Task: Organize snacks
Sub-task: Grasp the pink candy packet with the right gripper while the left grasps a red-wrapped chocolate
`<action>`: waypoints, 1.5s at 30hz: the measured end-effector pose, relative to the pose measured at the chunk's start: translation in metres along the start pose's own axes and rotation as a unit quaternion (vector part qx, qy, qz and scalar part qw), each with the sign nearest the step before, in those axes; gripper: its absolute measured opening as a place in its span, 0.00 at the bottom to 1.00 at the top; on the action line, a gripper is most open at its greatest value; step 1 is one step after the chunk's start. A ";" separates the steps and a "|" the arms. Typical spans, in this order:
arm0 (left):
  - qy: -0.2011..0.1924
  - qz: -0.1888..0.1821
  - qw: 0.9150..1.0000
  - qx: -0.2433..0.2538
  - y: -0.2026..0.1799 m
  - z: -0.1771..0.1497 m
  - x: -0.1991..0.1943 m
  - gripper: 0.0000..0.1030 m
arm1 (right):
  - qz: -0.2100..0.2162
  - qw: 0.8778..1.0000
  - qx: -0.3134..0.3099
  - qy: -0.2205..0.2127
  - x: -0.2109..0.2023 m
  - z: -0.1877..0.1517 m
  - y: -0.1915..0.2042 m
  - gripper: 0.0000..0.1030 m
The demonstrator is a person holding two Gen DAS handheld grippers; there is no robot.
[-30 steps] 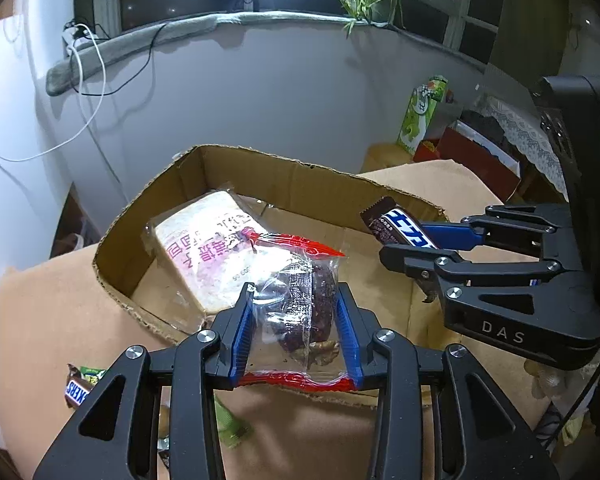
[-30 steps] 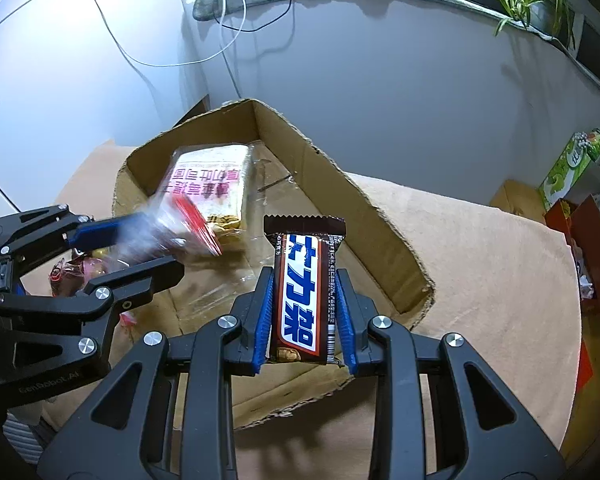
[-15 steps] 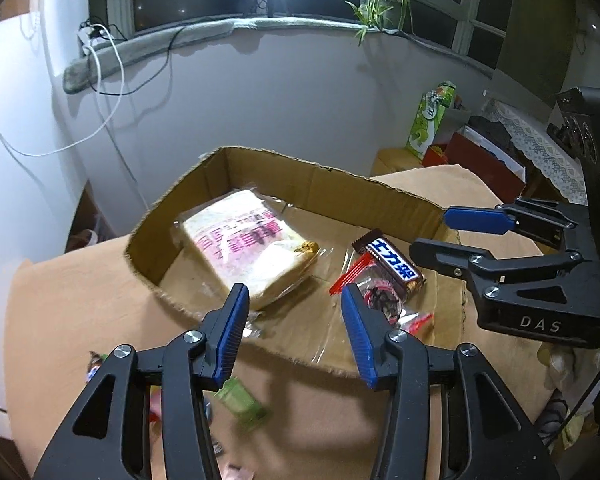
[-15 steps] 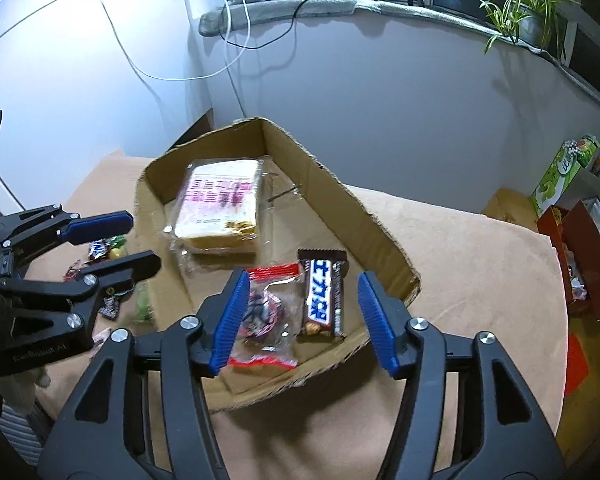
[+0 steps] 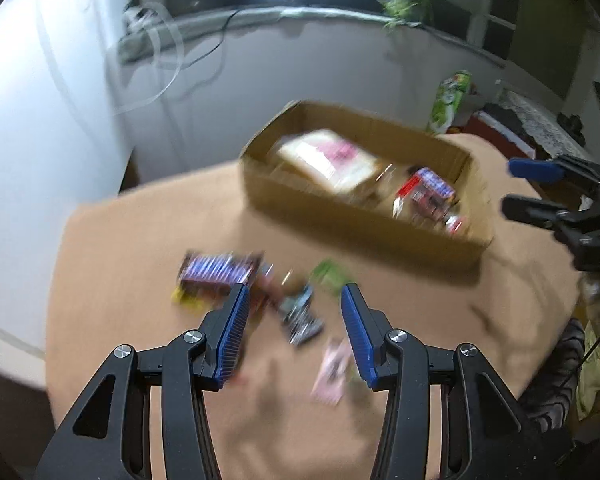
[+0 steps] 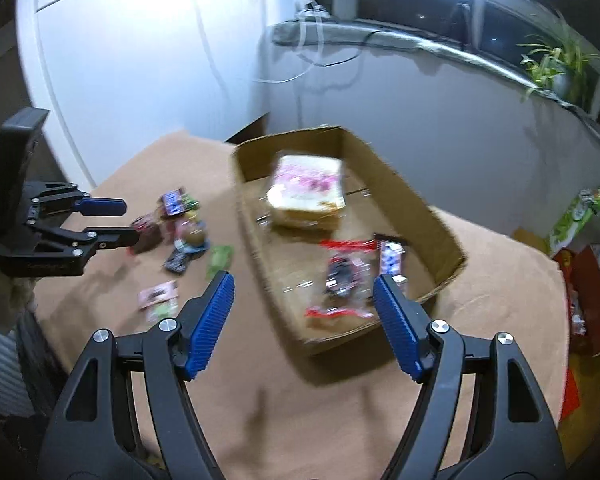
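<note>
Right wrist view: released right gripper (image 6: 303,300), red-edged clear snack packet (image 6: 342,280) (blurred) in cardboard box (image 6: 396,188).

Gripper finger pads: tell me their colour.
Blue, ribbed pads on black arms; clearest in the right wrist view.

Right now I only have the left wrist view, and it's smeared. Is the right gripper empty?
Observer: Yes. In the right wrist view the right gripper is open. Its jaws have just been opening and nothing is between the pads.
Operator: Where's the chocolate bar?
Observer: In the cardboard box. The chocolate bar lies beside the red-edged clear packet, at the end nearest that gripper.
Operator: Bread pack?
Observer: The bread pack sits toward the box's far end.
</note>
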State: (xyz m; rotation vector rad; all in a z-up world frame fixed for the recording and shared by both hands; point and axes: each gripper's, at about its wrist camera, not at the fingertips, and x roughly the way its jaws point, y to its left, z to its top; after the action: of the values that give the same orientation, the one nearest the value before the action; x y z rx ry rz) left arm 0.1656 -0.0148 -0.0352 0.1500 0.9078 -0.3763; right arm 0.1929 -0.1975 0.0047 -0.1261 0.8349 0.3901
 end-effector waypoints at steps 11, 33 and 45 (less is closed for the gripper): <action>0.002 0.005 0.999 -0.052 0.029 -0.056 -0.006 0.43 | 0.063 0.997 -0.015 0.042 0.022 -0.020 0.050 0.73; 0.008 -0.020 0.996 -0.082 0.064 -0.045 0.023 0.43 | 0.106 0.982 -0.023 0.155 0.116 -0.012 0.105 0.62; 0.009 -0.032 0.997 -0.069 0.066 -0.042 0.026 0.43 | 0.094 0.975 -0.126 0.160 0.133 -0.009 0.149 0.62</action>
State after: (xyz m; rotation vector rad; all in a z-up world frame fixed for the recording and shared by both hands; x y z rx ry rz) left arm 0.1741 0.0521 -0.0837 -0.0028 0.9553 -0.3707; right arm 0.2097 -0.0244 -0.0941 -0.3541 1.1182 0.6650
